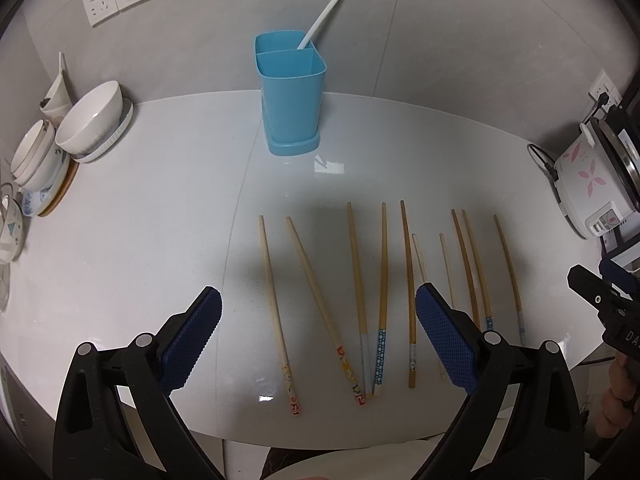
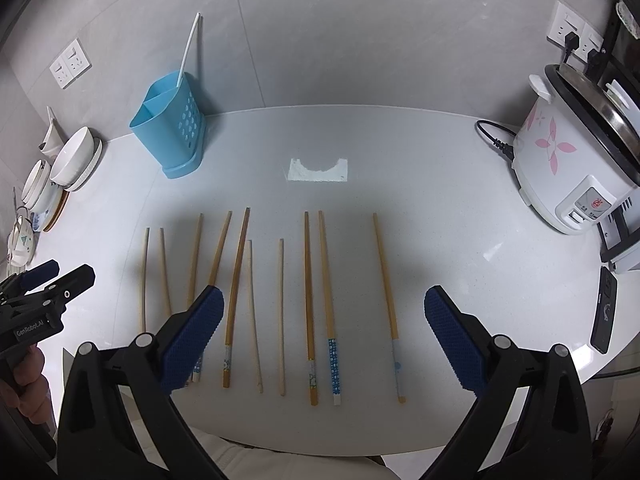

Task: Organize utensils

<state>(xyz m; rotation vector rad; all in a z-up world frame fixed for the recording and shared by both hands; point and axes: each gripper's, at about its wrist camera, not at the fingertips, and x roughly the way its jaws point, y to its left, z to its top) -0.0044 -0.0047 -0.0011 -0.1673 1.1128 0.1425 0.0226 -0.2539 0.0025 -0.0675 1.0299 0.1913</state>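
Observation:
Several wooden chopsticks (image 1: 356,276) (image 2: 307,300) lie side by side on the white counter (image 1: 140,216), tips pointing to the wall, some with patterned ends. A blue two-compartment utensil holder (image 1: 290,96) (image 2: 170,128) stands by the wall with one white chopstick (image 1: 326,14) (image 2: 187,50) leaning in its rear compartment. My left gripper (image 1: 318,320) hovers open above the left chopsticks, nothing between its blue pads (image 1: 192,336). My right gripper (image 2: 323,322) is open over the middle and right chopsticks, also empty. Each gripper shows at the edge of the other's view.
Stacked white bowls and plates (image 1: 92,120) (image 2: 74,162) crowd the counter's left side. A white rice cooker (image 2: 568,160) (image 1: 592,184) with pink flowers and a black cord stands at the right, and a dark phone (image 2: 605,308) lies beside it. A white paper scrap (image 2: 318,170) lies mid-counter.

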